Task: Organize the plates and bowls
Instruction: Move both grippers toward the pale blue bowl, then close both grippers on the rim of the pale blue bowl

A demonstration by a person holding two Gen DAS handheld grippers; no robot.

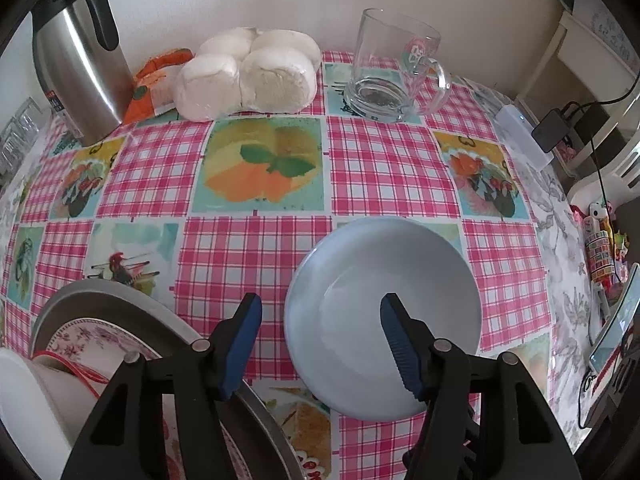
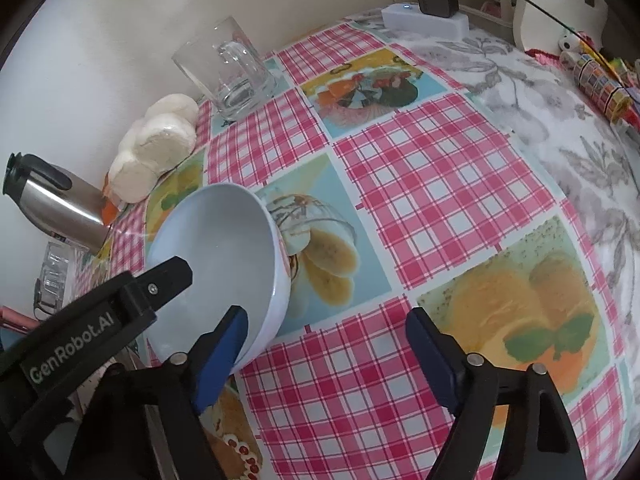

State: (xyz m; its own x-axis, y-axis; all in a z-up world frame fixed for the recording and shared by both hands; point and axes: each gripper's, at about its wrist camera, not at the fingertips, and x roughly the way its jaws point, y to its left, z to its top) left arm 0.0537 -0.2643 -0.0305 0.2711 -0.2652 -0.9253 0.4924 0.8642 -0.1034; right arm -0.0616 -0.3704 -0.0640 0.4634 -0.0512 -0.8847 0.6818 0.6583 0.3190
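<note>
A pale blue bowl [image 1: 360, 280] sits on the checked tablecloth. My left gripper [image 1: 320, 316] is open and straddles the bowl's left rim: its right finger is over the bowl's inside, its left finger outside. At lower left a grey plate [image 1: 120, 296] carries a floral plate [image 1: 92, 336] and a white bowl [image 1: 24, 400]. In the right wrist view the blue bowl [image 2: 224, 240] lies to the left, with the left gripper's finger [image 2: 168, 276] over it. My right gripper [image 2: 326, 328] is open and empty, its left finger beside the bowl's near wall.
At the back stand a steel thermos [image 1: 80, 64], a pack of white rolls [image 1: 248, 76], an orange packet [image 1: 154, 84] and a glass mug [image 1: 392, 68]. A white power strip [image 1: 524, 136] and cables lie at the right edge. A phone [image 1: 612, 320] leans at far right.
</note>
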